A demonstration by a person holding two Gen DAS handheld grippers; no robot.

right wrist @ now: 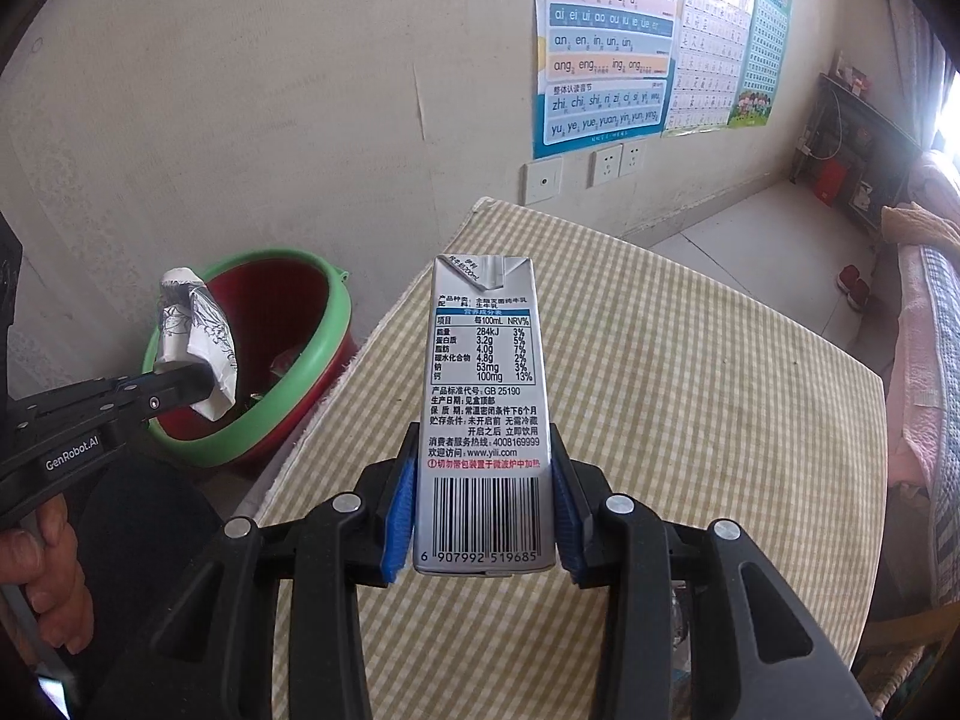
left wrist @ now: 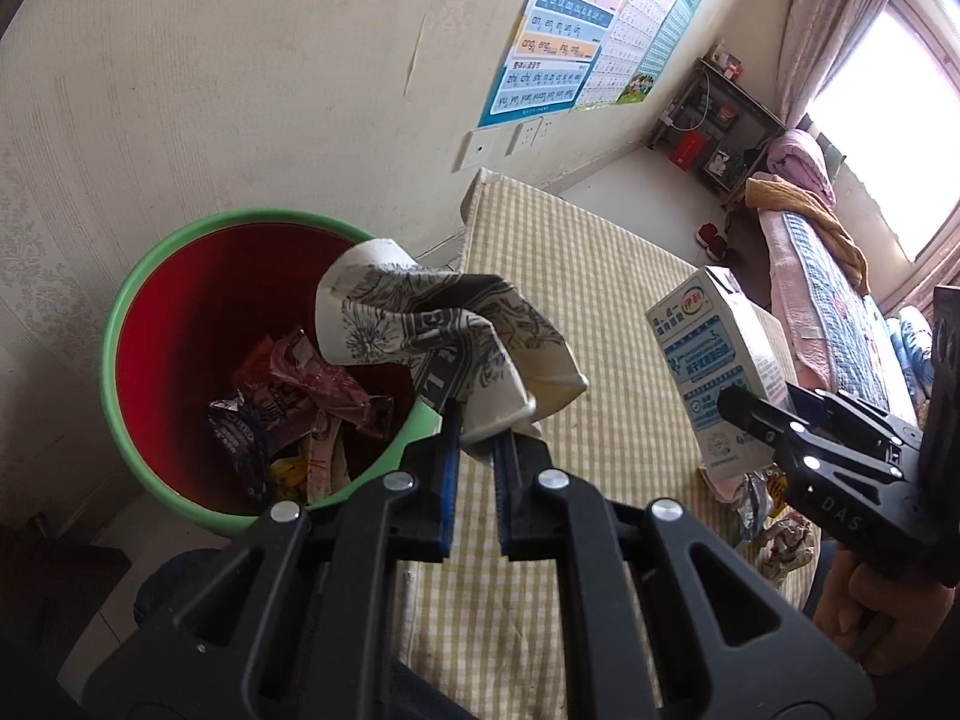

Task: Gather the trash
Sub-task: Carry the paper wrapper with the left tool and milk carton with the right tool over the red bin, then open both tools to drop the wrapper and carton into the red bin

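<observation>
From my feed I see a cream wall [right wrist: 240,120] with faint patterned paper and a thin crack. Pinyin posters [right wrist: 606,42] hang on it, with white sockets [right wrist: 606,165] just below. A counter [right wrist: 690,372] draped in a yellow checked cloth stands against the wall. Beyond it lies pale tiled floor [right wrist: 750,246] with red slippers [right wrist: 852,285]. A dark shelf unit [left wrist: 720,126] sits in the far corner. Bright daylight pours through a window [left wrist: 882,138] with pink curtains [left wrist: 822,18], above a bed [left wrist: 840,294] piled with blankets.
</observation>
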